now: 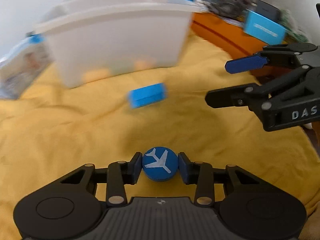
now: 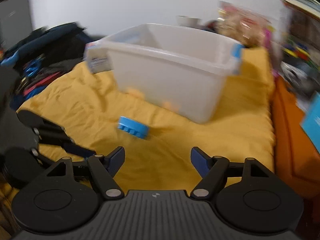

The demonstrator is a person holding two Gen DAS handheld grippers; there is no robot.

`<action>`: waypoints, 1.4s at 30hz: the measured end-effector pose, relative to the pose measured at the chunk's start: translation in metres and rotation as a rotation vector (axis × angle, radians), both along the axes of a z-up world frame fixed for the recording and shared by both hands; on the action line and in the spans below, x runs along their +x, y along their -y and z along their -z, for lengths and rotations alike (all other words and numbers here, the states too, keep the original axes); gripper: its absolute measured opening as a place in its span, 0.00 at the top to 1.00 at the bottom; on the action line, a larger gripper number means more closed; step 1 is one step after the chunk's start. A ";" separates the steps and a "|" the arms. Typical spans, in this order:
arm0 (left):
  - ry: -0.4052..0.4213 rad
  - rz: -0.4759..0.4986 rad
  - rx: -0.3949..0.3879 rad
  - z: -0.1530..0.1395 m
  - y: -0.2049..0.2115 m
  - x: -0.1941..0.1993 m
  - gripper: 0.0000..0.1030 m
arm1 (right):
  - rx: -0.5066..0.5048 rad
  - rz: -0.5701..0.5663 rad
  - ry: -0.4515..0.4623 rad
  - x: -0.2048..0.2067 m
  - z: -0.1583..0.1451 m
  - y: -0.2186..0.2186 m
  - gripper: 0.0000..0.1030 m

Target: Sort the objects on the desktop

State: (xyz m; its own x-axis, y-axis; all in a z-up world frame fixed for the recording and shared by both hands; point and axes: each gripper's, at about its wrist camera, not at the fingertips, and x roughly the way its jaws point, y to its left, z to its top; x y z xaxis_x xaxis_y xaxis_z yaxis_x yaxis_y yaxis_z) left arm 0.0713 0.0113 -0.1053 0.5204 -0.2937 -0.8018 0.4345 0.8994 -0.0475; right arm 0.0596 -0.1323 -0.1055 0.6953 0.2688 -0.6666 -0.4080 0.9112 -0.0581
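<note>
On the yellow cloth (image 1: 60, 140): one white plastic bin (image 1: 120, 44), near its far edge – one light-blue block (image 1: 147, 95), toward the middle – one dark-blue round piece with a white plane (image 1: 160, 165), nearer. Two grippers.

1. Yellow cloth (image 2: 164, 160) lies bare ahead of the right gripper (image 2: 158, 161); passage free.
2. Blue block (image 2: 133, 127) at 11 o'clock stands in the way.
3. White bin (image 2: 172, 76) blocks 12 o'clock beyond.
4. Orange edge (image 2: 290, 140) bounds 3 o'clock.
</note>
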 end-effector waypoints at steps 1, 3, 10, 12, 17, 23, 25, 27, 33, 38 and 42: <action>-0.008 -0.030 -0.003 -0.001 -0.011 -0.004 0.59 | -0.037 -0.050 0.036 0.000 0.002 -0.009 0.31; -0.040 -0.096 -0.026 0.001 -0.032 -0.010 0.59 | -0.150 -0.146 0.131 0.000 0.008 -0.030 0.43; -0.048 -0.155 -0.039 0.004 -0.056 -0.025 0.59 | -0.444 -0.357 0.138 0.036 0.054 -0.076 0.58; -0.038 -0.142 -0.028 0.005 -0.053 -0.026 0.59 | -0.404 -0.295 0.090 0.047 0.053 -0.074 0.76; -0.018 -0.106 -0.045 0.009 -0.050 -0.027 0.59 | 0.019 -0.070 -0.154 0.042 0.021 -0.036 0.76; -0.007 -0.059 -0.027 0.009 -0.046 -0.030 0.55 | 0.403 0.106 -0.462 0.017 0.048 0.014 0.73; -0.003 -0.041 -0.015 0.010 -0.043 -0.032 0.52 | 0.367 0.159 -0.426 0.010 0.050 0.021 0.66; 0.000 -0.032 -0.006 0.009 -0.041 -0.034 0.52 | 0.291 0.187 -0.358 0.003 0.043 0.022 0.60; -0.002 -0.032 -0.021 0.008 -0.044 -0.038 0.52 | 0.198 0.164 -0.232 -0.007 0.030 0.012 0.53; 0.005 -0.028 -0.026 0.009 -0.044 -0.039 0.52 | -0.026 0.045 -0.113 -0.008 0.032 -0.018 0.42; 0.008 -0.018 -0.033 0.010 -0.045 -0.038 0.52 | -0.097 -0.041 -0.148 0.002 0.048 -0.018 0.47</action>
State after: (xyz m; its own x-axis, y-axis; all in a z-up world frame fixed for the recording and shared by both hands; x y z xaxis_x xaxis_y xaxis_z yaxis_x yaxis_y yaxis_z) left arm 0.0334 0.0560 -0.1153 0.5326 -0.3106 -0.7873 0.4186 0.9052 -0.0739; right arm 0.0620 -0.1143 -0.1537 0.5777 0.2242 -0.7849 -0.4550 0.8868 -0.0816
